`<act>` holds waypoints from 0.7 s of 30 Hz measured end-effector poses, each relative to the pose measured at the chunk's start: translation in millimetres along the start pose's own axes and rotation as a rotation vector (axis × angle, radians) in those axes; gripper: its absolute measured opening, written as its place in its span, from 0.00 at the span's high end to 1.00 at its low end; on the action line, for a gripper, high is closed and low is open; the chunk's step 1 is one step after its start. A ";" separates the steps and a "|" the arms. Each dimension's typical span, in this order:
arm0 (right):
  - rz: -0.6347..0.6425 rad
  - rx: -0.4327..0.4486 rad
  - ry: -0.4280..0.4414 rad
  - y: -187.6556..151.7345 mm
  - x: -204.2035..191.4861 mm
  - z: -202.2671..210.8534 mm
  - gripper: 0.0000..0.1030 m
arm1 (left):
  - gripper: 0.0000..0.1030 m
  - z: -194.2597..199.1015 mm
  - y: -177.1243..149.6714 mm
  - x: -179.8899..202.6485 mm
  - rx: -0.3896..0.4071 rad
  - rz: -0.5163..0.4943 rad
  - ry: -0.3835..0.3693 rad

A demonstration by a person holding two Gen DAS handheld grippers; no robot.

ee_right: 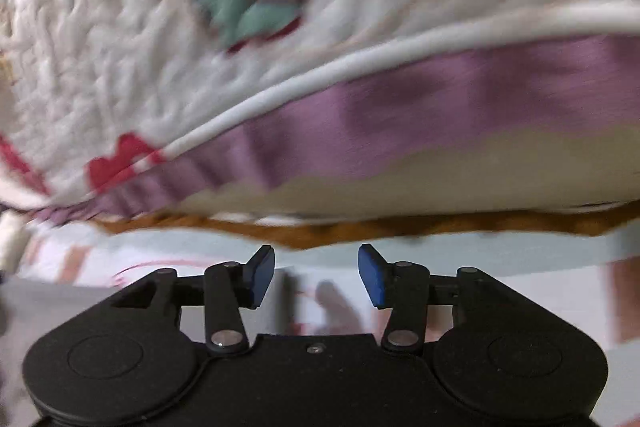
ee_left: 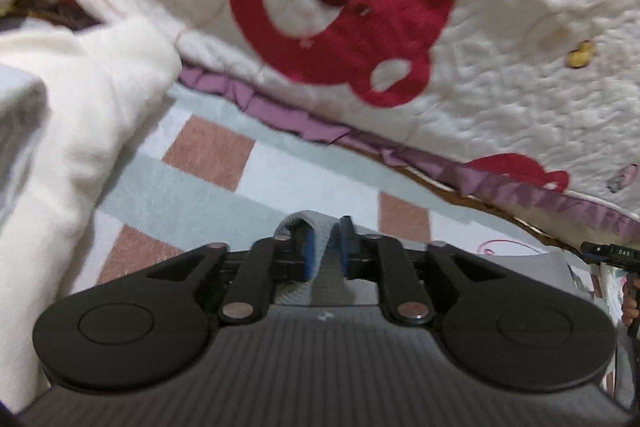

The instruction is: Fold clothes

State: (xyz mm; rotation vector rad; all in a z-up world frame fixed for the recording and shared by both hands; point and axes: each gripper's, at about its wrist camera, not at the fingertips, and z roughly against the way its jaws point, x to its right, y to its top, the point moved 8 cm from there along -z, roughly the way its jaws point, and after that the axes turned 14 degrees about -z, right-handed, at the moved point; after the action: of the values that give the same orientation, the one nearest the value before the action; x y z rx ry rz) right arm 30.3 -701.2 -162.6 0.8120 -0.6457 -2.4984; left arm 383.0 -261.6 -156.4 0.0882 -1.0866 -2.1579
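Note:
My left gripper [ee_left: 325, 247] is shut on a fold of grey knit garment [ee_left: 325, 277] that runs between its blue pads and back under the gripper body, low over the checked sheet [ee_left: 208, 151]. A white fleece garment [ee_left: 80, 115] lies bunched at the left. My right gripper [ee_right: 316, 273] is open and empty, its blue pads wide apart just above the checked sheet [ee_right: 480, 259]. The edge of the grey garment [ee_right: 60, 299] shows at the lower left of the right wrist view.
A white quilt with red bear prints [ee_left: 500, 27] and a purple ruffle edge [ee_left: 280, 111] lies close ahead of both grippers; it also fills the right wrist view [ee_right: 120, 47]. The other gripper's tip [ee_left: 612, 255] shows at the far right.

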 end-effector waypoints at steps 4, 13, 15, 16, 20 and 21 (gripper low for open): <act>-0.016 0.075 0.078 -22.0 -6.6 52.3 0.49 | 0.48 47.9 -7.0 10.3 0.100 -0.062 0.112; -0.058 0.005 0.094 -137.2 18.1 113.4 0.49 | 0.48 113.4 -117.0 35.5 -0.050 0.076 0.123; -0.076 -0.022 0.070 -159.1 29.4 118.9 0.49 | 0.48 124.8 -146.9 37.4 -0.094 0.097 0.184; -0.085 -0.035 0.058 -170.1 35.1 121.8 0.49 | 0.48 130.7 -158.2 33.3 -0.111 0.125 0.217; -0.105 -0.073 0.019 -204.5 50.6 128.6 0.48 | 0.48 151.6 -188.0 8.1 -0.118 0.279 0.212; -0.099 -0.072 0.014 -206.8 49.8 127.2 0.46 | 0.48 155.3 -193.4 2.4 -0.119 0.310 0.205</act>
State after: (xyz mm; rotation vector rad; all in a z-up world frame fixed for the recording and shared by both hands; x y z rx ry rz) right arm -138.9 -525.1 -205.5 0.8537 -0.5191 -2.5857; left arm 217.4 -81.4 -196.1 0.0782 -0.7968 -1.8828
